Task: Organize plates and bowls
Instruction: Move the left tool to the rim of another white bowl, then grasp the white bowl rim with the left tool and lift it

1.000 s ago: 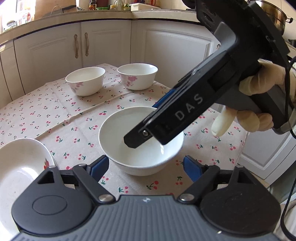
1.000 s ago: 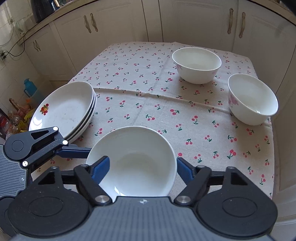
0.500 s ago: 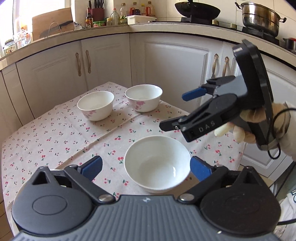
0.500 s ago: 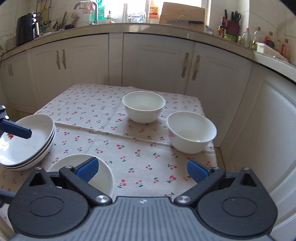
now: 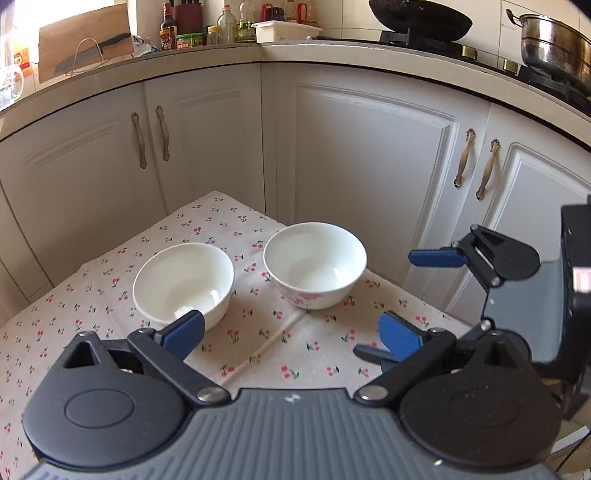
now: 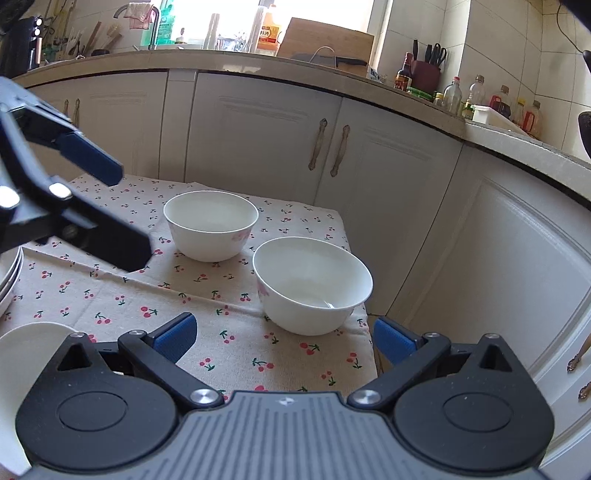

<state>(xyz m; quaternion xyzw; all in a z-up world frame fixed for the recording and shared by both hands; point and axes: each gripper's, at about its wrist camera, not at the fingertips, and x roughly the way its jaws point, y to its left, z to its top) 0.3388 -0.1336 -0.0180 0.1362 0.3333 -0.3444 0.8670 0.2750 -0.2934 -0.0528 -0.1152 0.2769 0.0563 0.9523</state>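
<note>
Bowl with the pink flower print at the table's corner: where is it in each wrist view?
Left wrist: the flower-print bowl sits right of centre, right of the plain bowl.
Right wrist: the same bowl is centre, nearest the camera, at the tablecloth's right edge.
Shared landmark: the cabinet door handles behind the table.

A home kitchen is shown: white cabinet doors [image 5: 207, 155] at 12 o'clock, sauce bottles [image 5: 168, 31] on the countertop, a wok [image 5: 421, 16] and steel pot [image 5: 554, 44] at 2 o'clock.
</note>
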